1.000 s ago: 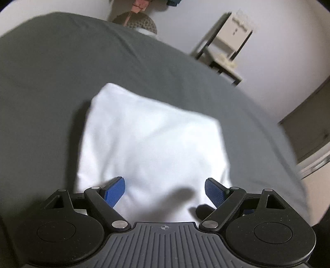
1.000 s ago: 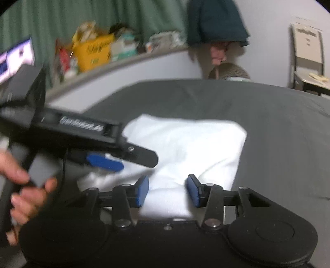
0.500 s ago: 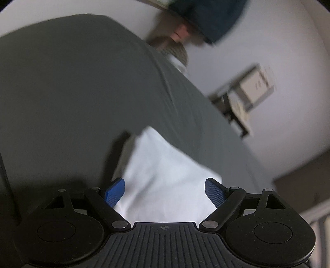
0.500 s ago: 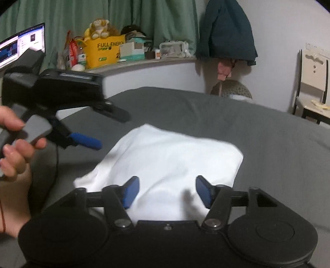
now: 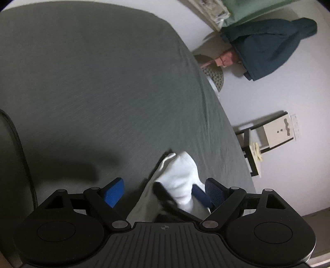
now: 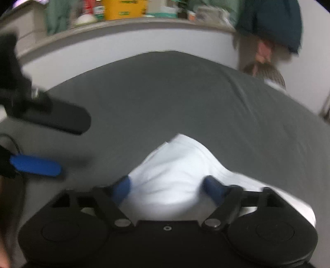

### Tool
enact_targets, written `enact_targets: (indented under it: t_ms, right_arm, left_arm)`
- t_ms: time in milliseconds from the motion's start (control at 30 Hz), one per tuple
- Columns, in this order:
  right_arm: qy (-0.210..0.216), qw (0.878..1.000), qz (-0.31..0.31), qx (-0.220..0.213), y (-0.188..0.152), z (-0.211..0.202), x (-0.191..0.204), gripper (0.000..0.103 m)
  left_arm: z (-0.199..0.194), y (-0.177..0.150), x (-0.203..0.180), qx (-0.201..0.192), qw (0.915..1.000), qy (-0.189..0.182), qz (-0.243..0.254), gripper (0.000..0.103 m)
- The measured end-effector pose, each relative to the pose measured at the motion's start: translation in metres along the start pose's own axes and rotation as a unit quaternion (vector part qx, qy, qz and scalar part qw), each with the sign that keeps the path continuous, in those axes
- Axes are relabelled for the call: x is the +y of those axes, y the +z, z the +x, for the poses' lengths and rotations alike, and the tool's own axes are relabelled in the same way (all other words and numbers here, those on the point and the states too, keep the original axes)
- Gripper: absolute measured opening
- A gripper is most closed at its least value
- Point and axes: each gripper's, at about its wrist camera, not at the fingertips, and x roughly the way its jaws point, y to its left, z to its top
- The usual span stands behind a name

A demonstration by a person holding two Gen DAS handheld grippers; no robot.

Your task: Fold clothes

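Observation:
A folded white garment [image 6: 177,169] lies on the grey bed cover [image 6: 165,92]. My right gripper [image 6: 168,188] hovers low over its near part, open, with the blue pads [image 6: 121,188] wide apart on either side of the cloth. In the left wrist view only a corner of the garment [image 5: 181,175] shows between the spread fingers of my left gripper [image 5: 165,191], which is open and holds nothing. A dark finger and a blue pad of the other gripper sit by that corner. The left gripper [image 6: 41,140] appears blurred at the left of the right wrist view.
A ledge with a yellow box [image 6: 123,8] and clutter runs behind the bed. A dark blue jacket [image 5: 266,45] hangs on the wall above a woven basket [image 5: 214,76]. A chair [image 5: 268,140] stands by the wall. A black cable [image 5: 18,144] runs at the left.
The left gripper has swung off the garment toward its left side. The right gripper's fingers have spread wider and dropped closer to the cloth.

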Motion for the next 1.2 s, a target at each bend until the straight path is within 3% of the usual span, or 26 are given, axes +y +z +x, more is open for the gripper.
enact_targets:
  t_ms: [67, 233, 400, 467, 633, 867, 1000, 1100, 1200]
  right_arm:
    - [-0.001, 1.000, -0.010, 0.002, 0.002, 0.000, 0.003, 0.093]
    - [0.018, 0.999, 0.002, -0.028, -0.009, -0.044, -0.005, 0.080]
    - [0.047, 0.996, -0.071, -0.041, -0.045, -0.090, 0.023, 0.080]
    - [0.025, 0.991, -0.120, -0.049, -0.060, -0.093, 0.046, 0.079]
    - [-0.049, 0.983, -0.167, -0.052, -0.079, -0.064, 0.089, 0.085]
    - [-0.009, 0.981, -0.178, -0.076, -0.089, -0.100, 0.076, 0.083]
    - [-0.018, 0.958, -0.281, -0.055, -0.108, -0.115, 0.090, 0.084]
    - [-0.062, 0.923, -0.379, -0.042, -0.126, -0.104, 0.111, 0.084]
    - [-0.094, 0.886, -0.450, -0.059, -0.140, -0.099, 0.131, 0.086]
  left_arm:
    - [0.005, -0.001, 0.003, 0.005, 0.9999, -0.002, -0.011, 0.086]
    - [0.013, -0.007, 0.006, 0.030, 0.9992, -0.016, -0.020, 0.086]
    - [0.016, -0.016, 0.005, 0.058, 0.9978, -0.015, -0.028, 0.086]
    - [0.017, -0.017, 0.004, 0.060, 0.9977, -0.010, -0.031, 0.086]
    - [0.024, -0.023, 0.007, 0.084, 0.9953, -0.002, -0.047, 0.086]
    - [0.032, -0.030, 0.015, 0.107, 0.9916, 0.026, -0.068, 0.086]
    - [0.038, -0.034, 0.021, 0.120, 0.9874, 0.023, -0.100, 0.086]
    - [0.042, -0.037, 0.021, 0.125, 0.9856, 0.024, -0.111, 0.086]
    - [0.043, -0.041, 0.020, 0.126, 0.9857, 0.025, -0.109, 0.086]
